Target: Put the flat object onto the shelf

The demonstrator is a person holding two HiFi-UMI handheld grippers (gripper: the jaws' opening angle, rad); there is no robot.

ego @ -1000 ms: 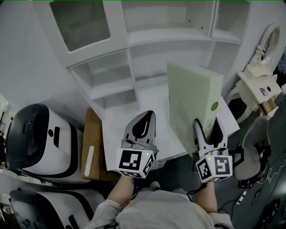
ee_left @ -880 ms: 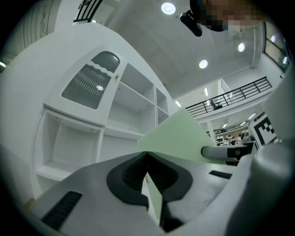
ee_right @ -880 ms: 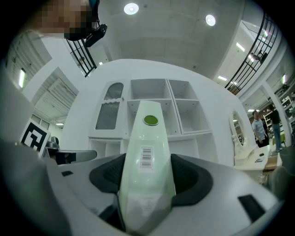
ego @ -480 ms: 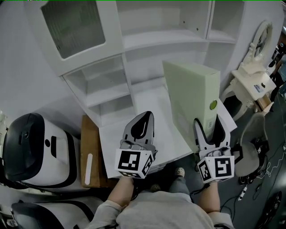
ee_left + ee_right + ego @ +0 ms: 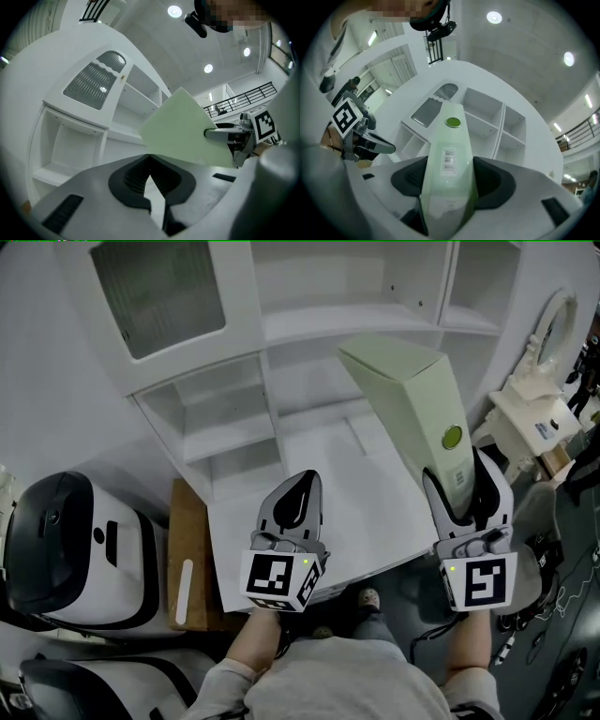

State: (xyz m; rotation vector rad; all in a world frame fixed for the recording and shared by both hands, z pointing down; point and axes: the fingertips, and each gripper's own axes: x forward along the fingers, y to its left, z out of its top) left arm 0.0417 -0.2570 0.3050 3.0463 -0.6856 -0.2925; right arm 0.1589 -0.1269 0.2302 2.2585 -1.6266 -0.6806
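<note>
right tool (image 5: 466, 486) clamped on green flat object (image 5: 412, 399); left tool (image 5: 298, 498) together, empty. Keep edge-on, slide level onto shelf (image 5: 319, 324), clear divider.

Nothing legible: a barcode label (image 5: 448, 161) on the flat object (image 5: 451, 133) has digits too small to read.

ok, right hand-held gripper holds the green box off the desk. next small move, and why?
Probably carry the green box forward to the open shelf: the right hand-held gripper clamps its near end, it looks clear of the desktop, tilted toward the shelf, not yet inside.
</note>
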